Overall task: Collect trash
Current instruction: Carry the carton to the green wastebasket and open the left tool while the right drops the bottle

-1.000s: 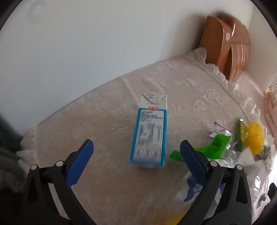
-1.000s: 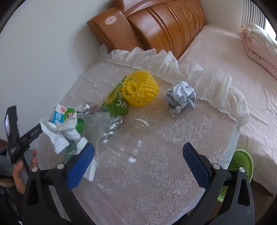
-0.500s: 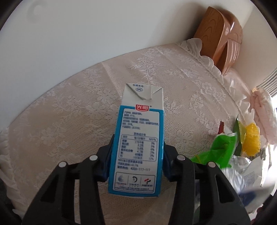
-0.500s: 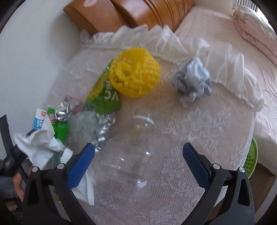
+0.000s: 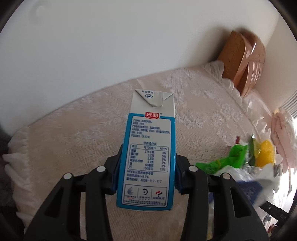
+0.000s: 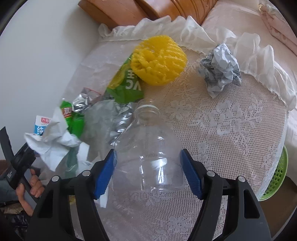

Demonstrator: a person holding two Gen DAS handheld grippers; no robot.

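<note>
Lace-covered table (image 6: 232,129) against a white wall, bed just beyond, trash heaped toward the wall-side edge. Left gripper (image 5: 146,166) clamped on the milk carton (image 5: 148,148), tilted over the cloth. Right gripper (image 6: 148,170) closing around the clear bottle (image 6: 148,153) lying mid-table, pads just about meeting its sides. Grasping step, by the look of it; next, a firm squeeze, then a carry to the green basket (image 6: 276,176) beside the table, probably. Readable: "光明", "SIG", "4008-117-117"; "VC" on the green wrapper (image 6: 126,83).

Lace tablecloth (image 6: 232,129), wooden headboard (image 5: 243,61), pink bedding (image 6: 232,16).
</note>
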